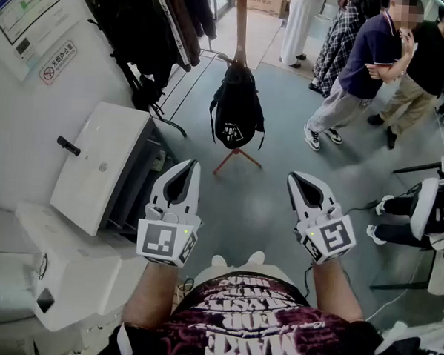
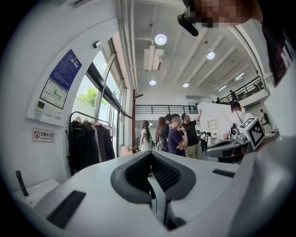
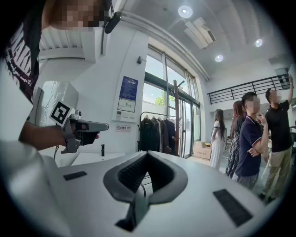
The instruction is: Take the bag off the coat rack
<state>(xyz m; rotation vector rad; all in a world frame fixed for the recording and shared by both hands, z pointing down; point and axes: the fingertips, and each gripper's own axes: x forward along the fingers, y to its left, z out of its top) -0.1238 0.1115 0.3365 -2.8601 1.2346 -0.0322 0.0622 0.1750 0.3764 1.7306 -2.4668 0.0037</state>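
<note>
Ahead, black bag [image 1: 236, 111] on coat rack [image 1: 241, 18], rack top cut off, L claw [image 1: 192, 165], R claw [image 1: 293, 177] both closed, empty.

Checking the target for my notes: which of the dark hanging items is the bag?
The black backpack hanging alone on the wooden pole stand, white emblem on front; the others are coats bunched together further left.

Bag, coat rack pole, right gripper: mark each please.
bag [image 1: 236, 111], head view, middle of its black body.
coat rack pole [image 1: 241, 22], head view, wooden shaft above the bag.
right gripper [image 1: 299, 177], head view, its closed tips.
</note>
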